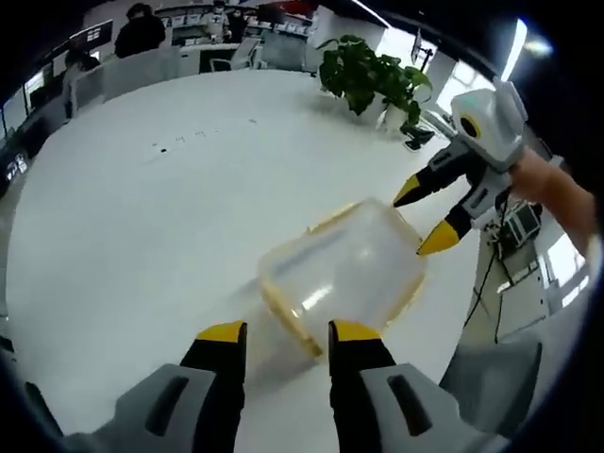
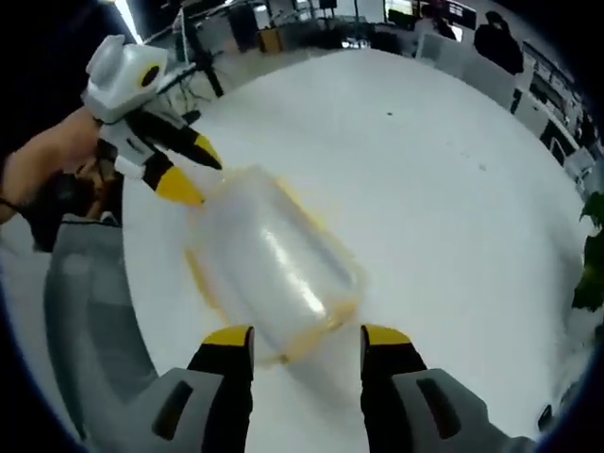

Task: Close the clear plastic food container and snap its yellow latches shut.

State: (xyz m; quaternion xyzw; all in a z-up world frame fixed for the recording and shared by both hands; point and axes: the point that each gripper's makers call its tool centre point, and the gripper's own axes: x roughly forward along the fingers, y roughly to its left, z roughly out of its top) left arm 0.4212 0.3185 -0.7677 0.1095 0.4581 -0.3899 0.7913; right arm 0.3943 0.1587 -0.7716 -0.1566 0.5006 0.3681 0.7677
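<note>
Container flat on table, lid seated; left gripper and right gripper flanking opposite ends, jaws apart, poised for latches.

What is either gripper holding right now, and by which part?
Nothing is held. The left gripper and right gripper are both open, each at one end of the clear container, jaws apart and not clamped on it.

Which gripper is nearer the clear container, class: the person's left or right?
Roughly equal, no clear winner. The left gripper has its open fingers at one end of the container; the right gripper sits open at the opposite end, neither gripping.
</note>
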